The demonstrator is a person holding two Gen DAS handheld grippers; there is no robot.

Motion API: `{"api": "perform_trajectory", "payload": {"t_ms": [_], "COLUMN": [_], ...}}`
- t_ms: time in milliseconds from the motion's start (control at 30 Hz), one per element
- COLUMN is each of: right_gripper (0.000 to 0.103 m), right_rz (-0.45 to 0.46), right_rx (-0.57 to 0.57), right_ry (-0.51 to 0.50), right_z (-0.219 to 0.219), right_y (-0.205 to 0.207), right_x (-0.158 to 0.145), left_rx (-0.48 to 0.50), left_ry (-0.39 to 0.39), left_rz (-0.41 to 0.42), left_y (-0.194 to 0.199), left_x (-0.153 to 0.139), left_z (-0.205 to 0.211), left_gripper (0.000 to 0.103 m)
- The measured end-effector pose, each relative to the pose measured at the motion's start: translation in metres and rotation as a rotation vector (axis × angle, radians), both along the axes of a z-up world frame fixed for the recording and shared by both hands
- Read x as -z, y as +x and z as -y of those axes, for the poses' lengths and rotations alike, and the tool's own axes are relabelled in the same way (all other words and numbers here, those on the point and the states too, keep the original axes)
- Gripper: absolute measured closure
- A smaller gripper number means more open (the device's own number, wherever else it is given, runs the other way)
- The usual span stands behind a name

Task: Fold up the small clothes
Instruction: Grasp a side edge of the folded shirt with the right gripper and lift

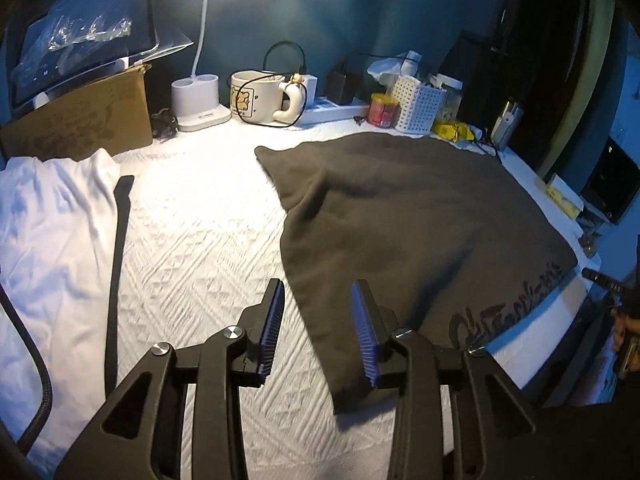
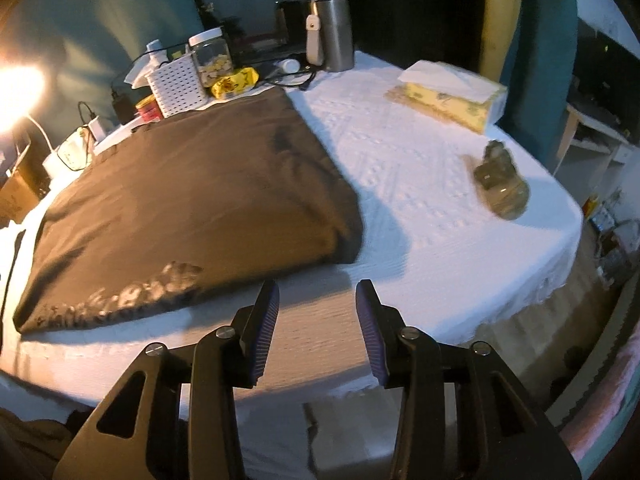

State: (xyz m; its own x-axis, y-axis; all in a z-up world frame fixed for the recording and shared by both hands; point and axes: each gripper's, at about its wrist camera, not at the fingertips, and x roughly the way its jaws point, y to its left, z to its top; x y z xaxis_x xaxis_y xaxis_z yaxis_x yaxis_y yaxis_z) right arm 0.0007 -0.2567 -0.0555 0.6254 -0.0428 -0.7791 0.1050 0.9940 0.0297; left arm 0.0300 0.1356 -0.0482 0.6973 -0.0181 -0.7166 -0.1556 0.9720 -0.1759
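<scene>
Lying folded on the white quilted worktop [image 1: 192, 240], the dark garment [image 1: 420, 216] is taken as the landmark for everything else. It is seen as a broad, roughly square slab of soft grey-brown fabric with printed lettering [image 2: 120, 300] along its near hem, and it is spread flat with only shallow wrinkles. The left tongs [image 1: 318, 328] are held released just above the garment's near left corner, with nothing between the ribbed blue pads; the right tongs [image 2: 318, 328] are likewise held parted and empty, in front of the garment's near right corner and over bare worktop. A white garment [image 1: 52, 240] is laid well to the left of the dark one, apart from it, and a white perforated basket [image 1: 418, 106], a mug [image 1: 260, 98] and a lamp base [image 1: 198, 100] are ranged beyond its far edge. A yellow tissue box [image 2: 448, 98] and a small blurred object [image 2: 500, 184] are set to its right. The cloth is judged to be light, limp and thick enough to hold a crease loosely; it is expected to sag and drag when lifted, not to slip. For a further fold, it is best taken at two corners of one edge, with all stacked layers pinched together, so that the lower layers are not left behind. The textured worktop cover could be caught along with the hem if the pads are driven too low.
</scene>
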Motion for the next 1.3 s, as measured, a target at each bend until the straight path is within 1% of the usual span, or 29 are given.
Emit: {"api": "perform_trajectory", "payload": {"t_ms": [100, 167, 300, 333, 400, 433, 600, 800, 967, 1167, 1300], "right_gripper": [0.043, 0.042, 0.042, 0.038, 0.032, 0.032, 0.032, 0.031, 0.03, 0.03, 0.03], "right_rz": [-0.01, -0.023, -0.031, -0.024, -0.008, -0.001, 0.028, 0.057, 0.089, 0.096, 0.094], "right_rx": [0.005, 0.015, 0.023, 0.027, 0.038, 0.049, 0.085, 0.109, 0.099, 0.08, 0.071], "right_ry": [0.036, 0.067, 0.092, 0.092, 0.137, 0.158, 0.18, 0.175, 0.194, 0.16, 0.163], "right_z": [-0.006, -0.008, -0.014, -0.016, -0.016, -0.015, -0.014, -0.017, -0.021, -0.029, -0.029], "right_y": [0.005, 0.01, 0.018, 0.02, 0.024, 0.027, 0.04, 0.059, 0.079, 0.106, 0.127], "right_x": [0.007, 0.012, 0.018, 0.018, 0.019, 0.019, 0.02, 0.021, 0.023, 0.025, 0.026], "left_rx": [-0.016, -0.025, -0.048, -0.055, -0.062, -0.063, -0.057, -0.068, -0.066, -0.071, -0.075], "left_ry": [-0.011, -0.021, -0.045, -0.047, -0.054, -0.056, -0.061, -0.067, -0.065, -0.066, -0.066], "left_rz": [-0.003, -0.003, -0.005, -0.01, -0.026, -0.034, -0.053, -0.08, -0.091, -0.106, -0.111], "left_y": [0.005, 0.008, 0.015, 0.017, 0.023, 0.025, 0.034, 0.046, 0.056, 0.069, 0.076], "left_x": [0.0, 0.0, 0.002, 0.003, 0.008, 0.01, 0.015, 0.022, 0.025, 0.028, 0.03], "left_z": [-0.006, -0.009, -0.02, -0.023, -0.027, -0.029, -0.034, -0.041, -0.044, -0.048, -0.05], "left_gripper": [0.068, 0.068, 0.068, 0.068, 0.068, 0.068, 0.068, 0.068, 0.068, 0.068, 0.068]}}
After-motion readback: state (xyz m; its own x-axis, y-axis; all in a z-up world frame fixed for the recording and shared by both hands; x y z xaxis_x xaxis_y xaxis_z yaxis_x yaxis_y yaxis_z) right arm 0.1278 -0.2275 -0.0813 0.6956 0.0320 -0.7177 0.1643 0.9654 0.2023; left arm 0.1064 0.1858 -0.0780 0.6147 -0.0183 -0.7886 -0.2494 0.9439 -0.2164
